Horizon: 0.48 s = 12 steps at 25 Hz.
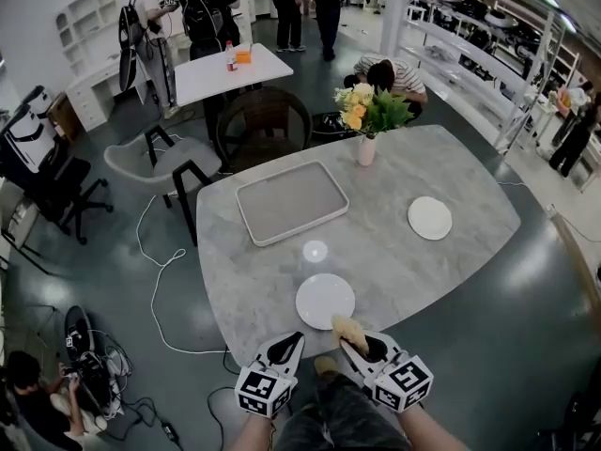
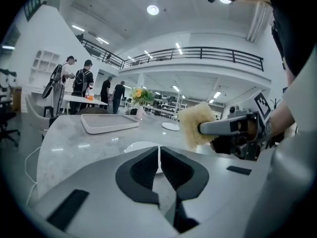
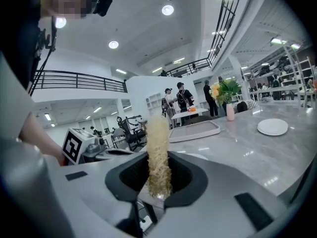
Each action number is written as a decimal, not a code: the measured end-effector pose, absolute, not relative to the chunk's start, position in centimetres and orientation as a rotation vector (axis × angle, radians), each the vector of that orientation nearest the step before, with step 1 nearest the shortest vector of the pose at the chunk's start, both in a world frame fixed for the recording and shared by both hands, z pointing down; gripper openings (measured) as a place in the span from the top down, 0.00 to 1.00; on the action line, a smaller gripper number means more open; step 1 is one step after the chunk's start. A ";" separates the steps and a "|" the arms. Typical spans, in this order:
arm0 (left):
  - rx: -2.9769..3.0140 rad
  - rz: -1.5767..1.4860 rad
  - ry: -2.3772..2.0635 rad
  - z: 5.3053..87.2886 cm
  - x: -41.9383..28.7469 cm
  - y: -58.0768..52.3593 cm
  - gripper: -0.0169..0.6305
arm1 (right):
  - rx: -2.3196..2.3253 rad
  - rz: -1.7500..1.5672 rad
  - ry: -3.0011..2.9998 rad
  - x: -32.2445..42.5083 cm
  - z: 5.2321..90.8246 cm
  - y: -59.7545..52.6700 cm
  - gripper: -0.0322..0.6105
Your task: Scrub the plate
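A white plate [image 1: 325, 301] lies on the grey marble table [image 1: 423, 280] near its front edge; its rim [image 2: 143, 145] shows just past my left jaws. My right gripper [image 1: 351, 338] is shut on a yellow scrub sponge [image 1: 346, 327], held at the plate's near right edge. In the right gripper view the sponge [image 3: 158, 155] stands upright between the jaws. My left gripper [image 1: 292, 340] hovers at the table edge left of the plate, jaws together with nothing between them [image 2: 159, 163]. The left gripper view shows the sponge [image 2: 195, 125] sticking out of the right gripper.
A second white plate [image 1: 429, 218] sits at the right, a small white disc [image 1: 315, 250] lies beyond the near plate, and a grey tray [image 1: 291, 201] is further back. A vase of flowers [image 1: 366, 113] stands at the far edge. Chairs and people are behind the table.
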<state>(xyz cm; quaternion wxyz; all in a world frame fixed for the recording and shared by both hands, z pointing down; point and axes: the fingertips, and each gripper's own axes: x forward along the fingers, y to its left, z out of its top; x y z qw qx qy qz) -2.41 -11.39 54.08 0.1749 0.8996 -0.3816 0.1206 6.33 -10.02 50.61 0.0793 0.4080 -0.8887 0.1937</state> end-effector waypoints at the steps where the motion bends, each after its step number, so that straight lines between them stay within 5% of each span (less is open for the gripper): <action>1: 2.559 0.395 -1.081 54.6 -2.2 -11.9 0.95 | 1.213 0.588 -2.656 6.4 50.9 -10.6 0.83; 6: 2.601 0.672 -1.031 57.5 -1.2 -13.7 0.95 | 1.176 0.628 -2.629 6.7 52.6 -12.6 0.83; 12: 2.642 0.935 -0.959 60.0 -0.6 -15.7 0.84 | 1.127 0.632 -2.595 6.8 54.1 -14.6 0.83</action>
